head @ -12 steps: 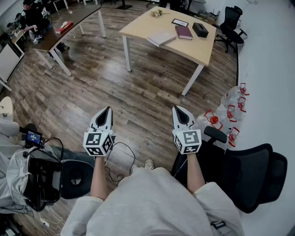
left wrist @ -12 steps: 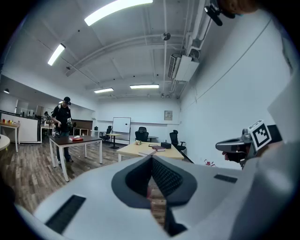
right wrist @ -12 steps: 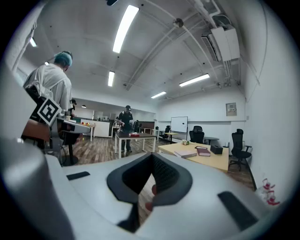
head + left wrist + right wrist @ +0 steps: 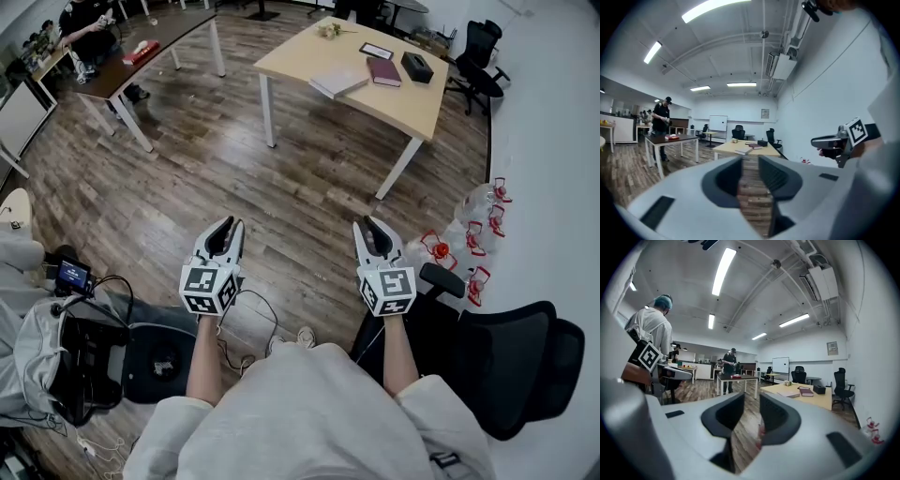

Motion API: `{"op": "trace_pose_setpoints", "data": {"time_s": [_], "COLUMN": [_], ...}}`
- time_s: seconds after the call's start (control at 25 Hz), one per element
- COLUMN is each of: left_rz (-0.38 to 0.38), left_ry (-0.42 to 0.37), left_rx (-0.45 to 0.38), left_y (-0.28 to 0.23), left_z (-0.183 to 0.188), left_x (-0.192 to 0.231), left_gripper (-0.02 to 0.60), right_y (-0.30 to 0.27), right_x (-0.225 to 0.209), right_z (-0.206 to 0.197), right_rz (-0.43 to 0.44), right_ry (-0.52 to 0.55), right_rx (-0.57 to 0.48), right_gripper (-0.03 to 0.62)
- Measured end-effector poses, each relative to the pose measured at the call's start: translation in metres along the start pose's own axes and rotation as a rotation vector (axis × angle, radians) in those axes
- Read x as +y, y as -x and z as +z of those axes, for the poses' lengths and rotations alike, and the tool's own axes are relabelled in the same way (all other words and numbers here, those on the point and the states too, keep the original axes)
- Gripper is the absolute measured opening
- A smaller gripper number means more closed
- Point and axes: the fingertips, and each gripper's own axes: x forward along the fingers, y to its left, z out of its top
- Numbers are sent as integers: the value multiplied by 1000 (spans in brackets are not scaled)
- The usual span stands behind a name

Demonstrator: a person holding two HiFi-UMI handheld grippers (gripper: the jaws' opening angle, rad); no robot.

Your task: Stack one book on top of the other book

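Note:
A grey book (image 4: 339, 81) and a maroon book (image 4: 385, 71) lie side by side on the light wooden table (image 4: 412, 105) far ahead across the room. Both show small in the right gripper view too, the grey book (image 4: 789, 393) left of the maroon book (image 4: 806, 391). My left gripper (image 4: 225, 226) and right gripper (image 4: 372, 226) are held level over the wood floor, well short of the table. Each is open by a narrow gap, and only floor shows between the jaws of the left gripper (image 4: 750, 159) and the right gripper (image 4: 751, 397).
A black box (image 4: 417, 67), a tablet (image 4: 377, 51) and flowers (image 4: 328, 30) share the table. A black office chair (image 4: 506, 366) stands close on my right, water bottles (image 4: 469, 246) by the wall. A bag (image 4: 70, 366) and cables lie at left. A person stands at a dark table (image 4: 141, 58).
Both grippers' jaws have parted from a closed point to a narrow gap. The two grippers sit slightly lower in the head view, and the table has shifted a little right.

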Motion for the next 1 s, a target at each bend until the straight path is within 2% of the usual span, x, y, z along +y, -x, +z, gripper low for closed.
{"op": "trace_pose_setpoints", "data": {"time_s": [0.04, 0.08, 0.12, 0.16, 0.24, 0.64, 1.0], "left_rz": [-29, -51, -59, -59, -52, -47, -31], "left_ry": [7, 8, 1, -8, -16, -11, -12], "left_rx": [10, 20, 26, 28, 26, 28, 37], "left_y": [-3, -6, -8, -9, -9, -13, -36], "left_z": [-3, -7, -10, -12, -13, -10, -16], "left_x": [-4, -7, -9, -10, -10, -12, -25], "left_gripper": [195, 294, 334, 348, 356, 356, 356], "right_y": [-2, -3, -4, -5, -6, -10, -17], "right_x": [2, 3, 4, 5, 5, 0, -26], "right_z": [0, 1, 1, 2, 2, -4, -14], "right_rz": [11, 18, 23, 27, 34, 36, 47], "right_ry": [3, 7, 9, 10, 12, 19, 20], "right_rx": [-4, -14, -26, -36, -41, -20, -18], "right_gripper": [140, 210, 302, 367, 434, 420, 410]}}
